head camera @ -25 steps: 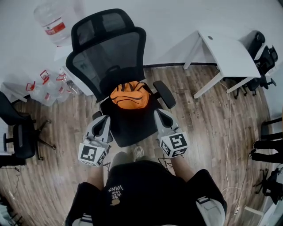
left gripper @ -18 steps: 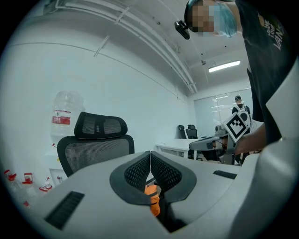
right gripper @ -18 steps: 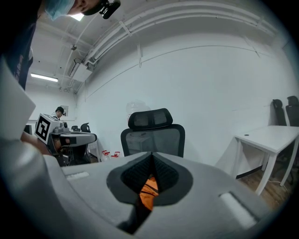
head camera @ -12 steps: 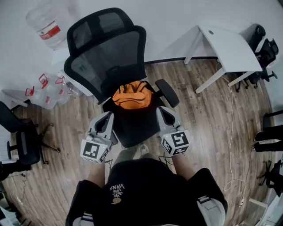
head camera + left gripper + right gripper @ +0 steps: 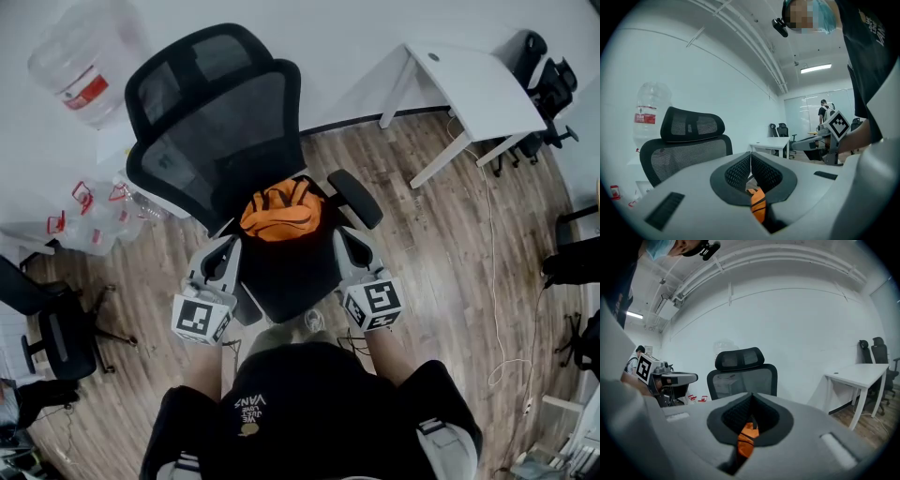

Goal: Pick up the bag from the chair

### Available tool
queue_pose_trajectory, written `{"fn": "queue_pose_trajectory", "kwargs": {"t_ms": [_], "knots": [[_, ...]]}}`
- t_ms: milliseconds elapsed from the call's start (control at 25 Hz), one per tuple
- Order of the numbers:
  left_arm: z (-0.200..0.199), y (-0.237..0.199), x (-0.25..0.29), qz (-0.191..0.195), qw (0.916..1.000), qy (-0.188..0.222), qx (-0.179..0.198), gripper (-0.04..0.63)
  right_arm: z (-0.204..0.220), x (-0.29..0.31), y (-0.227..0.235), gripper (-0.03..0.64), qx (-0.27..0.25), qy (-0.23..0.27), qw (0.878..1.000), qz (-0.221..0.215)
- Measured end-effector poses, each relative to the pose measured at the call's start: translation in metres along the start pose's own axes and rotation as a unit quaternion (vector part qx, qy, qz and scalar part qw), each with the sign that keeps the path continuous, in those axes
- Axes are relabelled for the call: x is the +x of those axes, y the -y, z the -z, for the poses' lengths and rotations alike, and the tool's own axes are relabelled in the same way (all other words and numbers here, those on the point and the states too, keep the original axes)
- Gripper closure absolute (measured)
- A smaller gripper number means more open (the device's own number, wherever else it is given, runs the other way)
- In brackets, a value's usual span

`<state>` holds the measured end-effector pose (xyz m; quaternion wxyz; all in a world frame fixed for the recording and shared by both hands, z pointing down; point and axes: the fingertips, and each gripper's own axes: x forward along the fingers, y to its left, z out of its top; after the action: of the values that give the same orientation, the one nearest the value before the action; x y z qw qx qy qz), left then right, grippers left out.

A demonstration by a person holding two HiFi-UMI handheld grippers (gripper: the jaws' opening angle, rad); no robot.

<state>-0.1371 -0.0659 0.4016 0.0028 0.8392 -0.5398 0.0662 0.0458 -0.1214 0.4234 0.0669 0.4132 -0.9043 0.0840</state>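
At the back edge of the chair (image 5: pixel 286 277), the bag (image 5: pixel 279 212) lies crosswise, ahead between the closed, empty left gripper (image 5: pixel 225 251) and right gripper (image 5: pixel 347 244).

Bag (image 5: pixel 757 204) mostly behind left claw (image 5: pixel 751 157)
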Motion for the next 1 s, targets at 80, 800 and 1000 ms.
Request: {"fn": "queue_pose_trajectory", "kwargs": {"t_ms": [80,800,1000], "knots": [[0.002,-0.01,0.006,0.004,0.9999,0.007,0.009,0.586,0.003,0.008,0.002,0.619,-0.002,-0.001,1.0,0.012],[0.061,-0.066,0.066,0.037,0.9982,-0.039,0.028,0.586,0.038,0.084,0.015,0.618,0.001,-0.02,0.999,0.047],[0.08,-0.071,0.073,0.037,0.9974,-0.06,0.017,0.586,0.055,0.095,0.023,0.618,0.006,-0.025,0.998,0.056]]}}
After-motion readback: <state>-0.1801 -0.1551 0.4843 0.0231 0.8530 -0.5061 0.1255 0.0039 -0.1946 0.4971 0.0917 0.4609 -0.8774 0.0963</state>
